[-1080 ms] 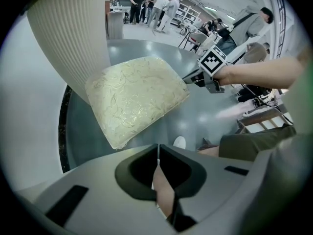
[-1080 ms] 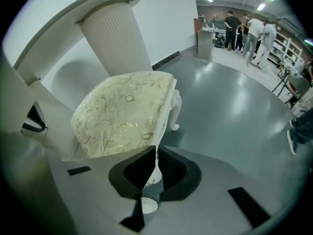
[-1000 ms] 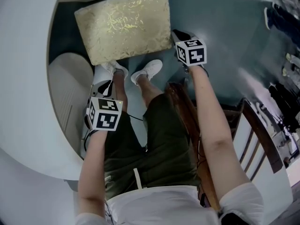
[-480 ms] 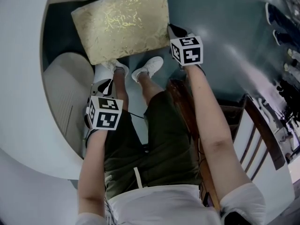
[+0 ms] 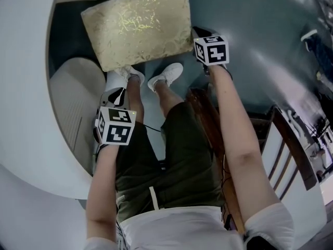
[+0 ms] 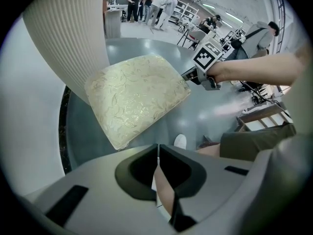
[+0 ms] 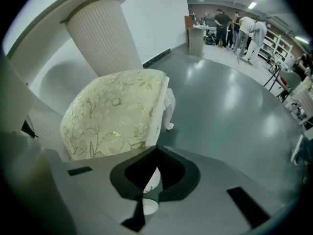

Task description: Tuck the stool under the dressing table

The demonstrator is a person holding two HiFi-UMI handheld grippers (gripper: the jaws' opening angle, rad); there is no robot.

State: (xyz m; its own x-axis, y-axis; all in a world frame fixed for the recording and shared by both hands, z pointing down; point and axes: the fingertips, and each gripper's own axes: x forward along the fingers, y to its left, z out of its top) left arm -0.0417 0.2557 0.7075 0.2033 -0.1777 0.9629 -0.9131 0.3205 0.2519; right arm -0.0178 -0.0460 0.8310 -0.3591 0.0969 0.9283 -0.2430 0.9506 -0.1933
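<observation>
Head view: the stool (image 5: 138, 27), with a cream cushion patterned in gold, stands on the grey floor (image 5: 250, 25) at the top of the frame, in the bay of the dressing table (image 5: 26, 87); the curved white tabletop sweeps down the left side and leaves the seat wholly uncovered; a ribbed pedestal (image 5: 73, 108) stands just left of the person's white shoes (image 5: 165, 77); the right gripper (image 5: 196, 34) is at the stool's near right corner; the left gripper (image 5: 117, 95) hangs apart from the stool, above the left shoe; a wooden chair (image 5: 281, 139) stands at the right.

Left gripper view: the left gripper (image 6: 158, 148) has its jaws pressed together with nothing clamped; the person's leg shows through the opening behind them; beyond, the stool (image 6: 137, 99) sits beside the pedestal (image 6: 68, 33), with the right gripper (image 6: 188, 76) tip-on against the cushion's corner.

Right gripper view: the right gripper (image 7: 156, 150) is closed, its tips meeting at the seat's near corner edge and clamping nothing; a white stool leg shows through the opening; the stool (image 7: 115, 114) stands before the pedestal (image 7: 102, 33); people (image 7: 234, 26) stand far off.
</observation>
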